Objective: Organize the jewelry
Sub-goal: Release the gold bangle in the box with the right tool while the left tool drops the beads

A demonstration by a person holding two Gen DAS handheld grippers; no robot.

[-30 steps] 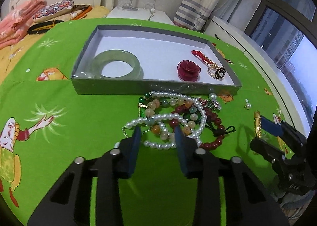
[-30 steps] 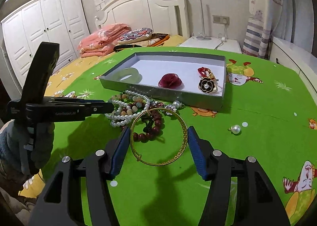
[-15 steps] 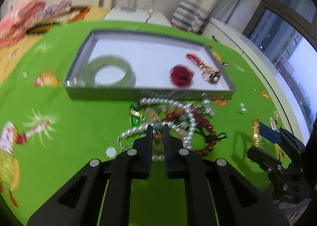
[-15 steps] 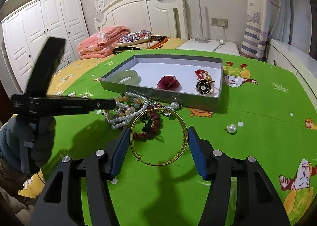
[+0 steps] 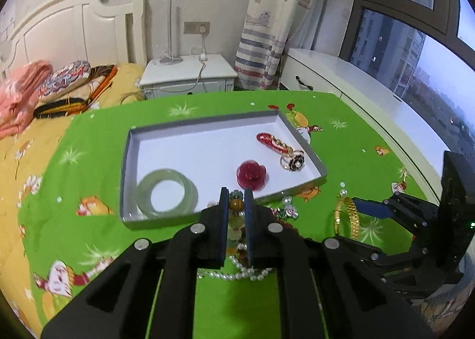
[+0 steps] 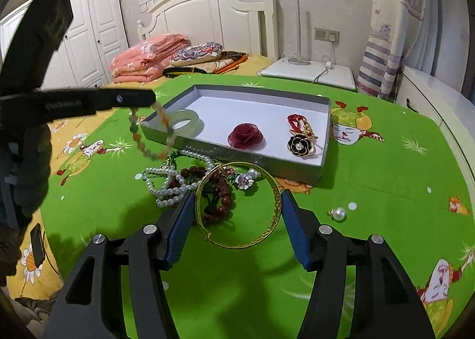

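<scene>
Two grippers: left gripper [image 5: 236, 205] pinches the bead bracelet [image 6: 148, 137] (lettering unreadable), right gripper [image 6: 237, 220] gapes around the gold bangle [image 6: 237, 205]

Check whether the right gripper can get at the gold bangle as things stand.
Probably yes: the right gripper is open with the gold bangle between its fingers, but the dark red bead bracelet lies partly inside the ring and may get dragged.

Both grippers black plastic, silver screws at finger pivots; right gripper [image 6: 237, 224] blue pads [image 6: 177, 227], left gripper [image 5: 236, 211] dark pads.
</scene>
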